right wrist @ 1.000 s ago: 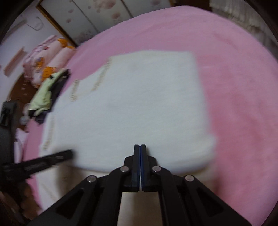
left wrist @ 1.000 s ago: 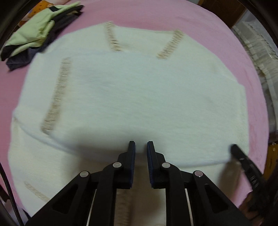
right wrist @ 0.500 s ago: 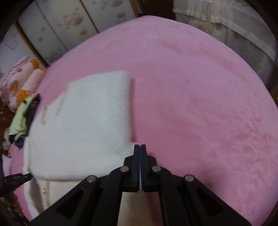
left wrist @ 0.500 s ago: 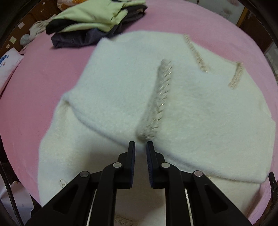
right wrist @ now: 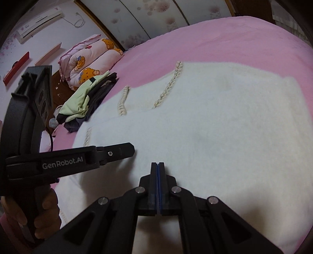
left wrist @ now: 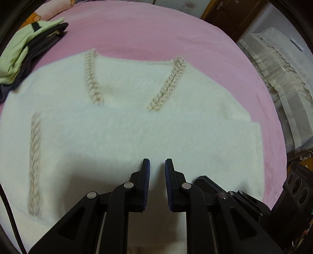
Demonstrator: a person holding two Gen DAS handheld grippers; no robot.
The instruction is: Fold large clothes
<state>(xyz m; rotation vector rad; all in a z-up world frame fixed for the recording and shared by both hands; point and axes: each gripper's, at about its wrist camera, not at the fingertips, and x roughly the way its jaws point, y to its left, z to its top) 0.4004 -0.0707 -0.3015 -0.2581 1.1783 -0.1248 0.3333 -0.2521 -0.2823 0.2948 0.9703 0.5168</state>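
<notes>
Jaws of left gripper [left wrist: 157, 163] a narrow gap apart, empty; right gripper [right wrist: 158, 166] fully closed, nothing held — both low over white sweater [left wrist: 137, 132], folded flat on pink bed [left wrist: 146, 33]. Farther off — clothes pile [right wrist: 86, 99].

A pink bedspread [right wrist: 225, 39] covers the bed; floral wardrobe doors [right wrist: 148, 13] behind; air conditioner [right wrist: 39, 21] on the wall.

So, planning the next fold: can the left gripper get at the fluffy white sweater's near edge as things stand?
Probably yes: the left gripper hangs over the fluffy white sweater, jaws slightly apart with nothing between them, nothing blocking.
</notes>
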